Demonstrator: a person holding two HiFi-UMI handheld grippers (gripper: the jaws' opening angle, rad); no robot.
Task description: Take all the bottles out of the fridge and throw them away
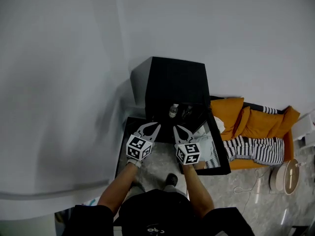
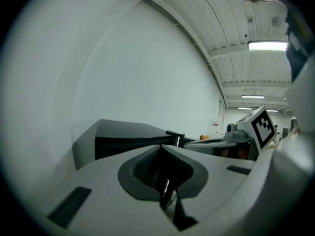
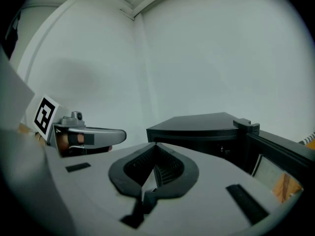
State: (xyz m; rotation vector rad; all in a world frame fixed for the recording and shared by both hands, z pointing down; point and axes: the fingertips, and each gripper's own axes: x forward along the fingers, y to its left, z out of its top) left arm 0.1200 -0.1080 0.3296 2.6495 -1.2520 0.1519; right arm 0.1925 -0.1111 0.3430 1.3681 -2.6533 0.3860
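We are standing before the small black fridge (image 1: 174, 80), which is sitting on the floor against the white wall (image 1: 69, 82) with its door (image 1: 220, 157) swung open on the right. We are holding both tools level just in front of the opening. The left gripper (image 1: 151, 128) is clenched tip to tip on nothing, and the right gripper (image 1: 181, 131) is likewise closed and empty. The task is barely begun, by our reckoning: one pale-capped bottle (image 1: 173, 111) is showing inside the dark compartment, just beyond the jaw tips. A darker shape is sitting beside it on the right, and we cannot tell whether that is a second bottle. To do this step well, we are thinking the nearer gripper needs to spread its jaws before going in. It should then come at the bottle from the front, low on the body rather than the cap, and draw it straight out so it is not tipping against the frame. The open door is crowding the right side. Further right, orange cushions (image 1: 231, 113), a striped cloth (image 1: 256, 149), a round white device (image 1: 287, 177) and a loose cable (image 1: 256, 183) are cluttering the floor. No bin is showing in any view.
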